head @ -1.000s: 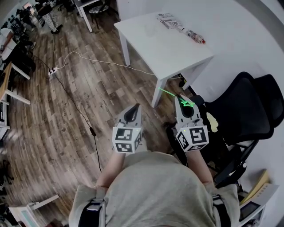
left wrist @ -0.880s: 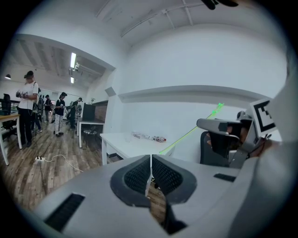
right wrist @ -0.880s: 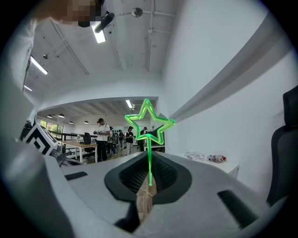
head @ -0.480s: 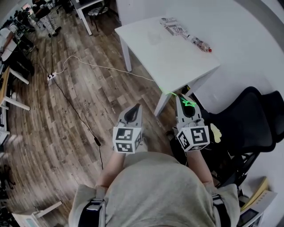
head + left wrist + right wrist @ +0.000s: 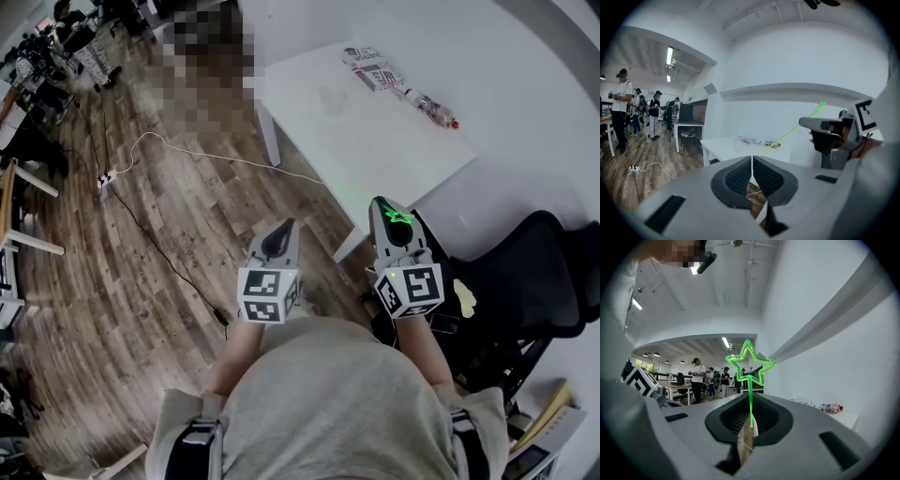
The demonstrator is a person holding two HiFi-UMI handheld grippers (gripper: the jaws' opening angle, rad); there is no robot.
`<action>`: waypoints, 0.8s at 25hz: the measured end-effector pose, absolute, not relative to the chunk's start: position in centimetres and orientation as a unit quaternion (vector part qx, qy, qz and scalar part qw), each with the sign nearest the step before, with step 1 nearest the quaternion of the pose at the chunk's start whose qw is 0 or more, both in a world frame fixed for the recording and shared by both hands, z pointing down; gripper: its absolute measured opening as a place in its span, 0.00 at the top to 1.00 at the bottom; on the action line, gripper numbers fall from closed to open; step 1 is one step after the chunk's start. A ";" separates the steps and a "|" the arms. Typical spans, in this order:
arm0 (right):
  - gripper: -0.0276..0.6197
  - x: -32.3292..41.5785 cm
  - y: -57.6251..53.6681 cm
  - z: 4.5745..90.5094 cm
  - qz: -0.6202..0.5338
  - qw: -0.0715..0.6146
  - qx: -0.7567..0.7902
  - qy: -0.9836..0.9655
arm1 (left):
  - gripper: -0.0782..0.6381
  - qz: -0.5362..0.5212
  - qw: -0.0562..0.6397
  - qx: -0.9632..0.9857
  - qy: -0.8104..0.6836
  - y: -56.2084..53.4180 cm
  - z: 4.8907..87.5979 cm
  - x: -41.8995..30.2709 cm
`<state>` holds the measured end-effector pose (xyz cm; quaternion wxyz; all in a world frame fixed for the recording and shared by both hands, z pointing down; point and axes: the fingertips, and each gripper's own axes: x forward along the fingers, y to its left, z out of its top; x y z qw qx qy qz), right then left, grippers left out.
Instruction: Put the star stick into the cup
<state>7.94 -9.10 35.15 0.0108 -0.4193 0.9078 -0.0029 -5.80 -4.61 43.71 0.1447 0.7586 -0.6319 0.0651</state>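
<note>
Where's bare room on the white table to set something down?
White table: the near right part, between its front edge and the bottle, is bare. Crowded along the wall edge: packet, bottle. A faint clear shape sits left of them.

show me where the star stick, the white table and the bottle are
star stick (image 5: 751, 399), right gripper view, on the green stem below the star outline
white table (image 5: 375, 150), head view, on a bare part of its top
bottle (image 5: 434, 109), head view, on its body, lying near the table's far edge
</note>
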 end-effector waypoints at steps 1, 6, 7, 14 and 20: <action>0.93 7.3 -9.8 35.1 -0.003 0.011 -0.422 0.907 | 0.88 0.066 0.145 0.760 -0.630 -5.4 43.7 -6.4; 0.93 4.6 -13.7 35.0 0.001 0.013 -0.439 0.899 | 0.88 0.067 0.142 0.772 -0.616 -9.6 43.8 -9.3; 0.93 4.0 -14.4 35.0 0.002 0.014 -0.442 0.897 | 0.88 0.067 0.142 0.774 -0.613 -10.4 43.7 -9.9; 0.93 0.5 -18.5 34.7 0.006 0.017 -0.466 0.885 | 0.88 0.068 0.137 0.791 -0.592 -14.9 43.6 -13.4; 0.93 -1.0 -20.9 34.4 0.014 0.016 -0.478 0.878 | 0.88 0.068 0.143 0.796 -0.584 -17.0 44.1 -15.0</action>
